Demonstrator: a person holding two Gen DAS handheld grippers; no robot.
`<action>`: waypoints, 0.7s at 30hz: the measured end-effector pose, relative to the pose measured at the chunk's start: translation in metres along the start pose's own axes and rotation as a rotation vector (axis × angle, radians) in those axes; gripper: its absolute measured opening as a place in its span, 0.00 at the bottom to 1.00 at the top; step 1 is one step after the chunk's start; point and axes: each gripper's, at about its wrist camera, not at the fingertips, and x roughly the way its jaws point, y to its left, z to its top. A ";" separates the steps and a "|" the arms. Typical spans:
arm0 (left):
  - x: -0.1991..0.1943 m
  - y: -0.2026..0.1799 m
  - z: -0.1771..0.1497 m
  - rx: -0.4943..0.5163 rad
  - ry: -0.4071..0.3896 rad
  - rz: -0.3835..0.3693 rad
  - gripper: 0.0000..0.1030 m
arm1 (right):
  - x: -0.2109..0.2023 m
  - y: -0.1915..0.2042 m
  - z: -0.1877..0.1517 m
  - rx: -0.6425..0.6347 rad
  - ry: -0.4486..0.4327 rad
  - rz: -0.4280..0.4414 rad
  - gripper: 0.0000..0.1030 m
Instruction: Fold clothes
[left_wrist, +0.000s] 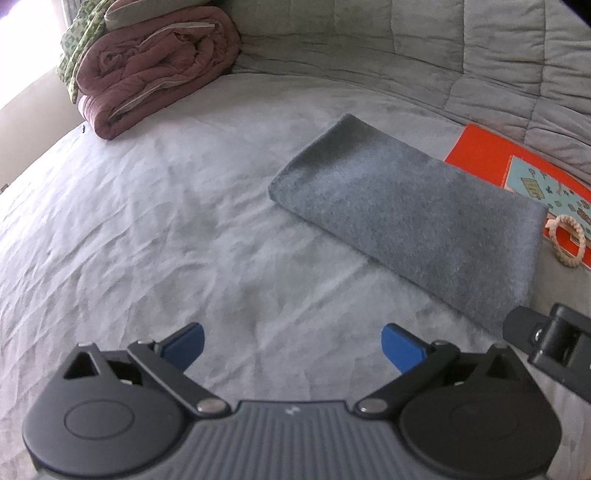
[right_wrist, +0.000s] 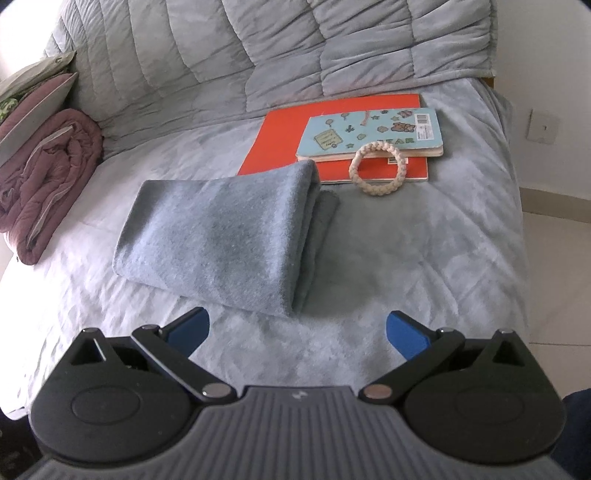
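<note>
Grey bedding covers the bed (right_wrist: 424, 240), with a quilted grey cover banked along its far edge and a rolled mauve quilt (right_wrist: 44, 177) stacked at the far left corner. The grey cloth (right_wrist: 221, 232) lies folded in layers near the middle of the bed, its layered edges facing right, where a lower layer sticks out slightly past the top one. I hold my left gripper (left_wrist: 291, 347) above bare bedding to the near left of the cloth, fingers spread wide, nothing between them. My right gripper (right_wrist: 297, 332) hovers just short of the cloth's near right corner, likewise spread and empty. My judgement: the fold is well advanced, and either one more fold or a tidying of the offset layers is in hand. To do it well, I should take both near corners through all layers at once, lift only enough to clear the bedding, carry the edge straight across, and line it up before letting go, since the soft pile may drag and skew. No containers are in view. Beyond the cloth, towards the far right corner, an orange folder (right_wrist: 291, 136) carries a pale blue book (right_wrist: 373, 134), and a braided ring (right_wrist: 377, 169) lies across their near edges.
</note>
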 end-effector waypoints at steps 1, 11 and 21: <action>0.000 0.000 0.000 -0.001 0.000 0.003 0.99 | 0.000 0.000 0.000 0.001 0.002 0.000 1.00; 0.001 -0.002 0.000 0.011 -0.006 -0.001 0.99 | 0.003 0.002 0.001 -0.001 0.004 -0.005 1.00; 0.001 -0.005 0.000 0.028 -0.019 -0.002 0.99 | 0.002 0.002 -0.001 0.002 0.005 -0.007 1.00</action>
